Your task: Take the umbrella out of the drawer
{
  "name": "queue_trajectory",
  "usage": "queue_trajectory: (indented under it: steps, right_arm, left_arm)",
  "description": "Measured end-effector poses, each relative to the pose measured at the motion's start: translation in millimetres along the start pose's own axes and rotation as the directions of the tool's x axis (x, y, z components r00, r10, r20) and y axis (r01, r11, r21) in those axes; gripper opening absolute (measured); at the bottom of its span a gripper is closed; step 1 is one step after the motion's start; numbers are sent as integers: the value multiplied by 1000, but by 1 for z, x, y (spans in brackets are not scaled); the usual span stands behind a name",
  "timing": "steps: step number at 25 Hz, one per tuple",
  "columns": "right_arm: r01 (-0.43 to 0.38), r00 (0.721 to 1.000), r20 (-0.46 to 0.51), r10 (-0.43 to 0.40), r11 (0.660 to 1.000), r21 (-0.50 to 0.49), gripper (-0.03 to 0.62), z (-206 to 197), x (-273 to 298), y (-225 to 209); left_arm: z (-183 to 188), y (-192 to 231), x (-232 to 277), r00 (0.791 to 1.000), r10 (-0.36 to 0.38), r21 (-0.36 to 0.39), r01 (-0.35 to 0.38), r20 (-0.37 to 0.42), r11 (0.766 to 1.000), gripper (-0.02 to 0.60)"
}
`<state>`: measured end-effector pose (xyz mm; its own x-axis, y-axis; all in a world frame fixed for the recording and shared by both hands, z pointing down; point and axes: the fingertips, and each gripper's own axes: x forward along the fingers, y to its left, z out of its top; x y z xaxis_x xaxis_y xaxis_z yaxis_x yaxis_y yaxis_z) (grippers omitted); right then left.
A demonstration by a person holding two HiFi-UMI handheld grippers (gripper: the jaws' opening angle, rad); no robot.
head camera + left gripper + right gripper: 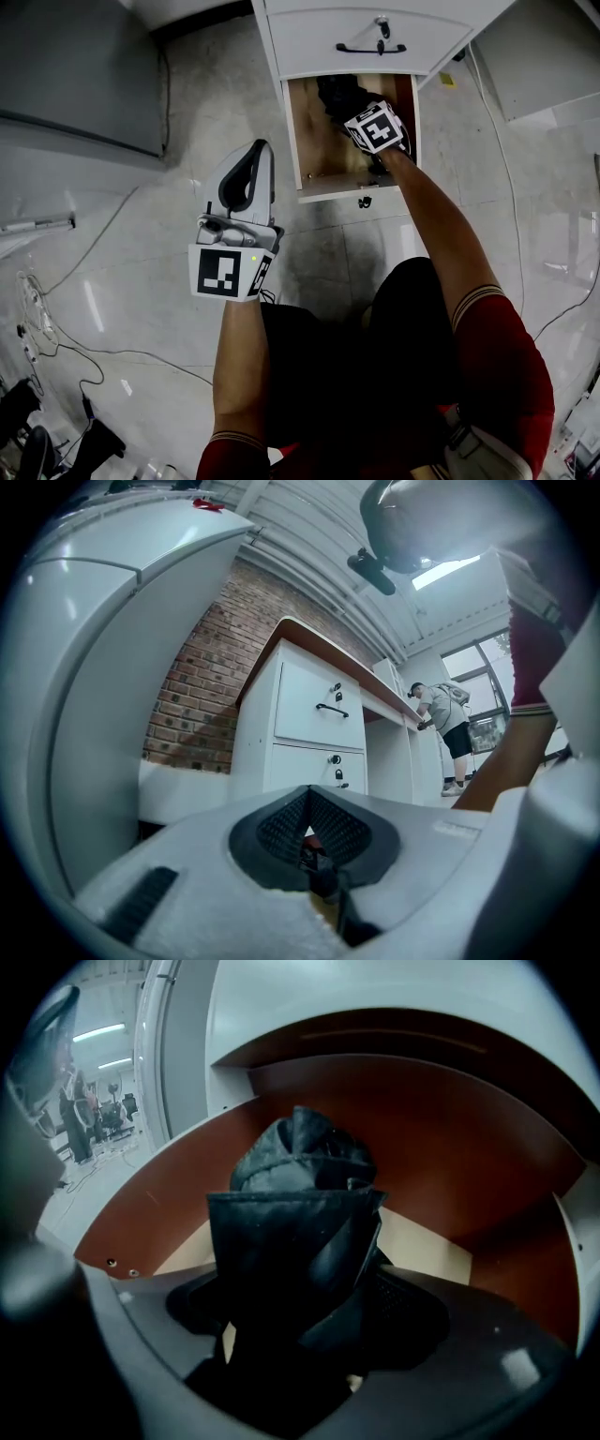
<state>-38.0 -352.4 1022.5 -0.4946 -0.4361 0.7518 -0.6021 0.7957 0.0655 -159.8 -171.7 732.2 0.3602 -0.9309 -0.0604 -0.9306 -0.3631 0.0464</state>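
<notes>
The bottom drawer (314, 141) of the white cabinet stands pulled out, its wooden floor showing. A black folded umbrella (339, 94) lies inside it. My right gripper (356, 108) reaches down into the drawer over the umbrella. In the right gripper view the umbrella's crumpled black fabric (295, 1222) fills the gap of the right gripper (300, 1340), whose jaws stand wide and open on either side of it. My left gripper (262, 150) hangs above the floor left of the drawer, shut and empty. The left gripper view looks over the left gripper (314, 832) toward the cabinet (309, 724).
Above the open drawer sits a closed drawer with a black handle (371, 47) and a key. Cables (56, 347) trail over the tiled floor at left. A grey panel (75, 75) stands at the upper left. A person (445, 719) stands far off by the desk.
</notes>
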Motion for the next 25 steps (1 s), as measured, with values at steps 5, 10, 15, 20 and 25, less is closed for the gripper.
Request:
queue_trajectory:
  steps: [5,10,15,20,25]
  right_arm:
    - [24,1000,-14,-24,999,-29,387,-3,7,-6]
    - [13,1000,-28,-15,998,-63,318,-2,6,-3]
    - [-22,998,-69,5,965,-262,282,-4,0,15]
    - [-46,998,-54,29,930,-364,275,7,-15,32]
    - [-51,999,-17,49,894,-445,272,23,-38,47]
  left_arm:
    - [2,-1,-2,1000,5,8,-5,0,1000,5]
    - [3,3,-2,1000,20,-5,-20,-1,1000,5]
    - [2,0,-2,1000,20,-9,-20,-5,1000,5]
    - [3,3,-4,1000,26,-21,-26,3,999,5]
    - [5,10,-7,999,40,-54,-39,17,998,5]
